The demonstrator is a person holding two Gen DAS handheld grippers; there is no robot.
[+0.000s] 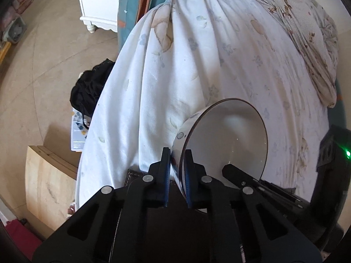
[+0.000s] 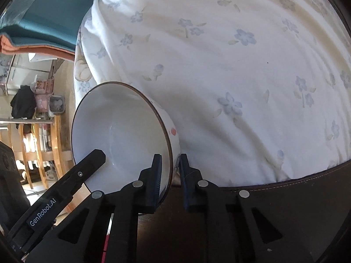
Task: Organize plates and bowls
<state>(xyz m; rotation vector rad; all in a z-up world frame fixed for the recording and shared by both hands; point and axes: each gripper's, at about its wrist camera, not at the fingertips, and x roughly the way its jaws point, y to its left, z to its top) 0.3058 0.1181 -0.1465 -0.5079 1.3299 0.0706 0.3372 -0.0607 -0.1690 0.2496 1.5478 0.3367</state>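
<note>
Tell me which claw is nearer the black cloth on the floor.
Left. The left claw grips the bowl on its rim toward the cloth; the right claw grips the opposite rim.

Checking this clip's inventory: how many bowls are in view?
1: a white bowl beside the floral bedsheet, its rim clamped by the left claw and the right claw on opposite sides. More may sit outside both views.

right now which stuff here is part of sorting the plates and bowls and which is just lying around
Part of the job:
- white bowl, empty
- left gripper, shut on the bowl's rim
- right gripper, shut on the rim opposite

Just lying about:
- floral bedsheet
- black cloth on the floor
- wooden board
- white cabinet
</note>
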